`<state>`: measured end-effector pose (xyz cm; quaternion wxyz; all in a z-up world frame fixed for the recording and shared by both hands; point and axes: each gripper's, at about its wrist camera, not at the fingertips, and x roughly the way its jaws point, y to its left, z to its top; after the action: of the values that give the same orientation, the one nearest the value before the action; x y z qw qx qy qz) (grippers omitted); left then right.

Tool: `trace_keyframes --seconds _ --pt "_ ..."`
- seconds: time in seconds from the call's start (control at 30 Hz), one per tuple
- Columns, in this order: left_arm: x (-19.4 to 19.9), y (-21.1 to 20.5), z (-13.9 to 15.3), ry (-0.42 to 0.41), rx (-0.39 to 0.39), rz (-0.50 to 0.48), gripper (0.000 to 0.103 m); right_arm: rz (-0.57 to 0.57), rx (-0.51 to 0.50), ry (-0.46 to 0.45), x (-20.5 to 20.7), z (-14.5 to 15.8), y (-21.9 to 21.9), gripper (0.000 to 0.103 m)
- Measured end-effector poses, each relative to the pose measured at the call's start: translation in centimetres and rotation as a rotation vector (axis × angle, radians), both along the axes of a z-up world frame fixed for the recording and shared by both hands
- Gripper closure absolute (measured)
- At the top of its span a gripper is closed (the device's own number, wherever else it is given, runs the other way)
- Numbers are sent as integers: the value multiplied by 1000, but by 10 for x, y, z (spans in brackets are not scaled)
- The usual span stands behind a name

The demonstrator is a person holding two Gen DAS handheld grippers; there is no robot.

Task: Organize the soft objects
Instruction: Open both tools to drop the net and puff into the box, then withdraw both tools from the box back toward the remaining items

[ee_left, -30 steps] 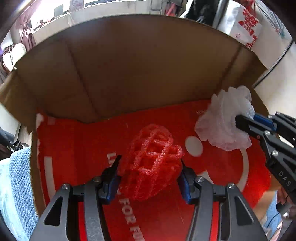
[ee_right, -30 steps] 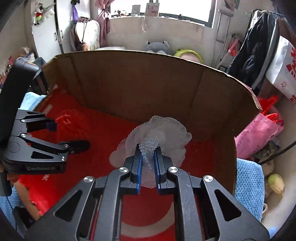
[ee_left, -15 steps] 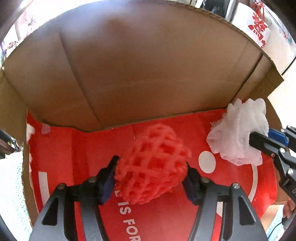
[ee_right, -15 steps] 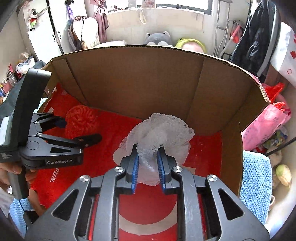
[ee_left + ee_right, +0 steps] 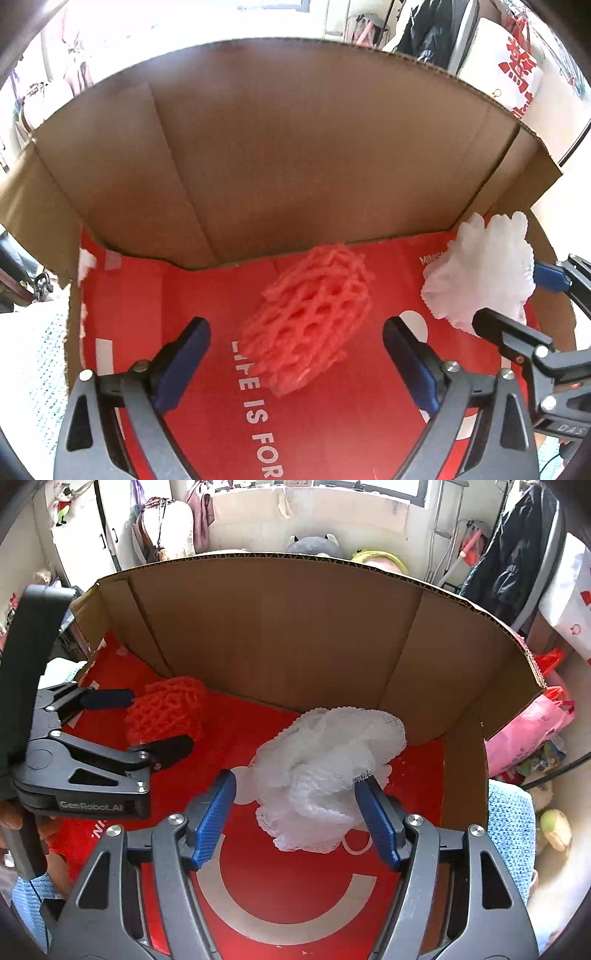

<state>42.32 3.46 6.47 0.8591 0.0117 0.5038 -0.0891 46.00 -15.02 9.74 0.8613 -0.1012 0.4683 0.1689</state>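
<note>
We see left gripper (image 5: 295,336) spread wide, red foam net (image 5: 308,314) lying loose between its fingers on box (image 5: 295,155) floor. Right gripper (image 5: 301,808) also spread, white mesh puff (image 5: 325,775) between pads, right pad touching it.

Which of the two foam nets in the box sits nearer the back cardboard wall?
The red foam net, between the left gripper's open jaws; its far end reaches the wall's foot. The white foam net sits further forward.

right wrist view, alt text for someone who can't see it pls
The right gripper is open around a white mesh puff inside a cardboard box with a red floor. At left, the open left gripper flanks a red foam net.
</note>
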Motion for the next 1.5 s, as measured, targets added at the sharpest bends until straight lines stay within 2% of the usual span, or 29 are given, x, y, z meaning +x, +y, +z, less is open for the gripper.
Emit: trace_keyframes --seconds 0.3,0.33,0.5,0.6,0.8,0.9,0.97,1.07,1.2,1.3,1.5 --pt "-6 -1 17 -10 9 13 4 -10 9 -18 -7 8 1 34" --pt "-4 -2 33 -8 8 15 3 -15 12 -22 -8 10 1 34" --pt "-21 6 50 -29 5 28 1 -17 21 -38 -15 22 0 33" --pt "-37 9 58 -49 -10 34 0 -16 25 -61 -25 33 0 28" --pt "-69 27 79 -99 -33 51 0 -15 53 -103 -48 56 -4 28" --pt "-85 28 87 -125 -60 56 0 -18 66 -127 -64 67 -12 26" --pt "-99 32 96 -135 -76 64 0 -19 83 -145 -78 75 -15 20" --pt "-119 36 110 -161 -101 70 0 -12 116 -172 -99 86 -23 20" --pt "-152 31 124 -222 -113 54 0 -6 144 -222 -133 99 -30 19" --pt "-177 21 133 -274 -106 35 0 -5 142 -269 -160 105 -34 13" --pt "-222 10 144 -355 -105 11 0 16 171 -322 -216 112 -41 13"
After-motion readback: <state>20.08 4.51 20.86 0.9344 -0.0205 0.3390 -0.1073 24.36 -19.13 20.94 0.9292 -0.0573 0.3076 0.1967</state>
